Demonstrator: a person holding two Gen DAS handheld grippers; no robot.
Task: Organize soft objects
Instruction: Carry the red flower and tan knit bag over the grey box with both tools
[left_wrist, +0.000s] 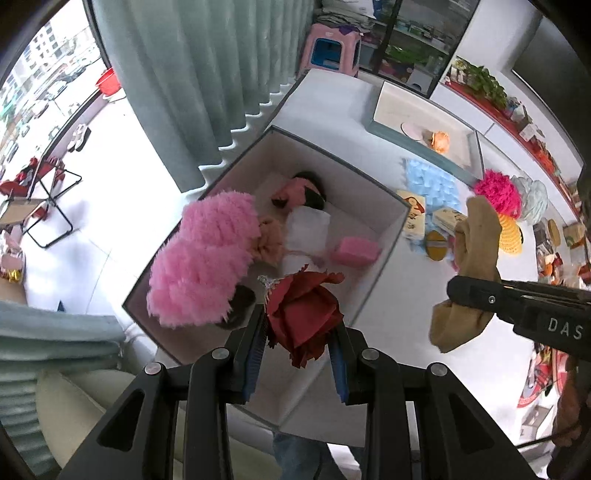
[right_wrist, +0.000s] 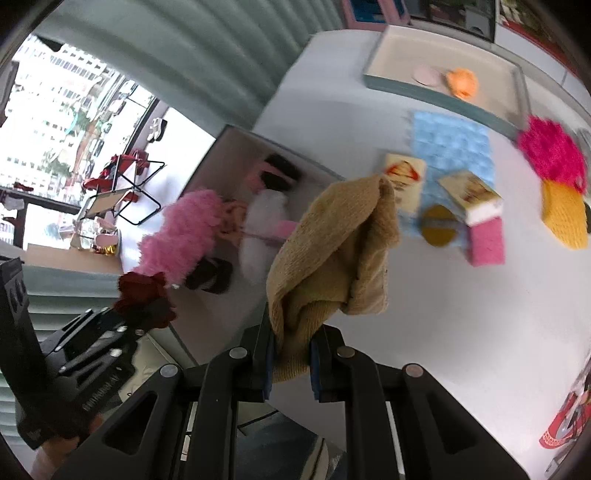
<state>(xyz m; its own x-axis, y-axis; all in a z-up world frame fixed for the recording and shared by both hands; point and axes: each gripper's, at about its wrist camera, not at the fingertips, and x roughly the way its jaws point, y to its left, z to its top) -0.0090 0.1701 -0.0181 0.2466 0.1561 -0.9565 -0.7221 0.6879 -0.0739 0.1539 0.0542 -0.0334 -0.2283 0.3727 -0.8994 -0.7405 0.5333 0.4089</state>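
In the left wrist view my left gripper (left_wrist: 301, 332) is shut on a dark red fabric flower (left_wrist: 303, 314). It hangs over the near end of a grey box with white walls (left_wrist: 332, 162). The box holds a fluffy pink piece (left_wrist: 207, 254), a doll in white (left_wrist: 306, 229) and a pink sponge (left_wrist: 356, 251). To the right, my right gripper (left_wrist: 465, 291) is shut on a tan knitted cloth (left_wrist: 476, 240) above the table. The right wrist view shows that cloth (right_wrist: 332, 251) drooping from the right gripper (right_wrist: 291, 332), right of the box (right_wrist: 218, 158). The left gripper (right_wrist: 122, 314) with the flower (right_wrist: 147, 299) is at lower left.
On the white table (right_wrist: 443, 314) lie a blue mat (right_wrist: 450, 147), two small cartons, a round yellow tin (right_wrist: 439, 225), a pink sponge (right_wrist: 487, 243), a magenta pompom (right_wrist: 554, 155) and a yellow knit (right_wrist: 565, 214). A shallow tray (right_wrist: 406, 88) stands at the back. Grey-green curtains hang left.
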